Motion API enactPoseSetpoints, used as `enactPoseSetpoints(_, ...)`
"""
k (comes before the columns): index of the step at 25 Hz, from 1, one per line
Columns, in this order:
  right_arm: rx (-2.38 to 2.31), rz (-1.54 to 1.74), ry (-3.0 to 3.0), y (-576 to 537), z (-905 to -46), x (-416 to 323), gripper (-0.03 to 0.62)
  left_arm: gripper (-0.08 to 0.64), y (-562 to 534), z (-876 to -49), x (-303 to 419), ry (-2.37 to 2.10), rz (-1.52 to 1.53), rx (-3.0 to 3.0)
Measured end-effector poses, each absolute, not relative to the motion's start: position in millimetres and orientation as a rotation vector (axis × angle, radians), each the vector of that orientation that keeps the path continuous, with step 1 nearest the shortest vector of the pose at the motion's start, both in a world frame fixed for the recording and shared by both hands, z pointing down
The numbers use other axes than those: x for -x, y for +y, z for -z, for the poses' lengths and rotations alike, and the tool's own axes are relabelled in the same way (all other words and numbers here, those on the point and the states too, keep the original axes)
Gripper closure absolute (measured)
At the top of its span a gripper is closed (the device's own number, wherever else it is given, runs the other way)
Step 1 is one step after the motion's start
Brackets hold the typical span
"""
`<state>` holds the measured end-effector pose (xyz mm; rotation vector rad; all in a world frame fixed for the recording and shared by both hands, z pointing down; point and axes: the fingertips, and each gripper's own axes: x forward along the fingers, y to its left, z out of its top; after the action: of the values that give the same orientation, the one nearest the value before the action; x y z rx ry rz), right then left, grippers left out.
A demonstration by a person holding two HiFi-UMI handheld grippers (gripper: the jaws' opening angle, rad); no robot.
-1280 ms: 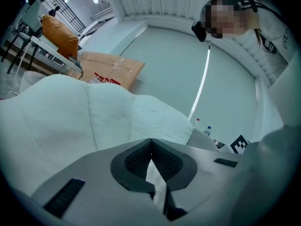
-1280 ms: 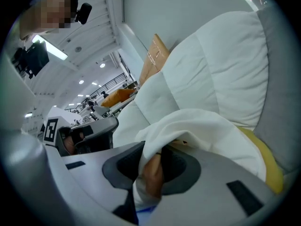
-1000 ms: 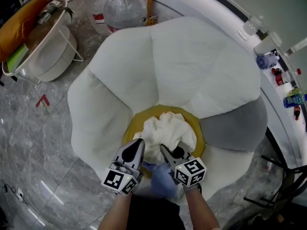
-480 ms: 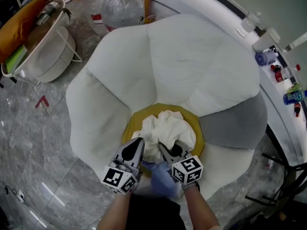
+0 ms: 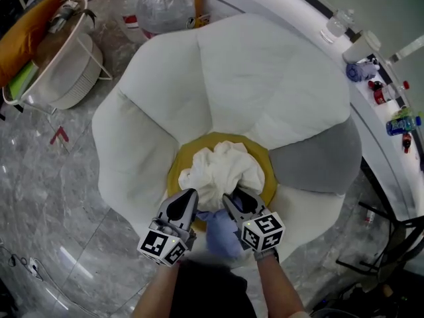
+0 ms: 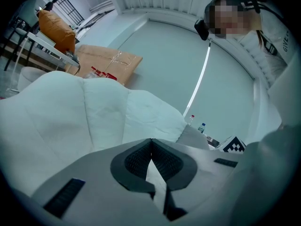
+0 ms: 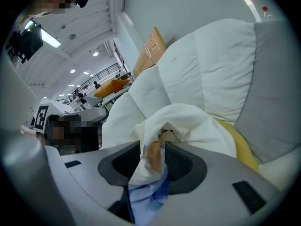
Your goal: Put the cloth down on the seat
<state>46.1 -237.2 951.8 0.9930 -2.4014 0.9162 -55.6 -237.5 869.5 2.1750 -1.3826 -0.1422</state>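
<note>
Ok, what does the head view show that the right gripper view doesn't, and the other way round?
Head view only: the big water bottles and the marble floor around the chair. Right gripper view only: a fold of the white cloth lying between the jaws of the right gripper, which have just been opening and stand apart, plus the ceiling lights. Both: the cloth bunched on the yellow seat, the white cushions and the grey cushion.

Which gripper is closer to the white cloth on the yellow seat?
Right. The right gripper has the cloth between its jaws, which have just been opening; the left gripper sits beside the cloth's left edge, jaws shut and empty.
</note>
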Motion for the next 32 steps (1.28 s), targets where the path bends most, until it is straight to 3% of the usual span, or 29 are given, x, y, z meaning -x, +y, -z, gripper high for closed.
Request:
enactPoseSetpoints(9,-1.054,-0.928,-2.41,-231.4,-912.9,-62.8,0.423,0.546,-231.8,-849.2,49.7,-1.376,0.098,-2.167)
enactPoseSetpoints(16,-1.081,-0.883,-2.462,-234.1,-875.5,-65.6,0.514,0.546,-227.4,-827.4,42.1,-1.357,0.09,-2.167)
enactPoseSetpoints(22,-1.069,-0.873,-2.475,-229.8,-845.4,-65.9,0.555,0.547,-226.3,-802.7,45.4,-1.372,0.087,-2.159)
enactPoseSetpoints(32,-1.074,-0.806,-2.501,-225.0,-766.0,-65.8,0.574,0.547,-227.1,-725.0,46.9,-1.378,0.107,-2.184)
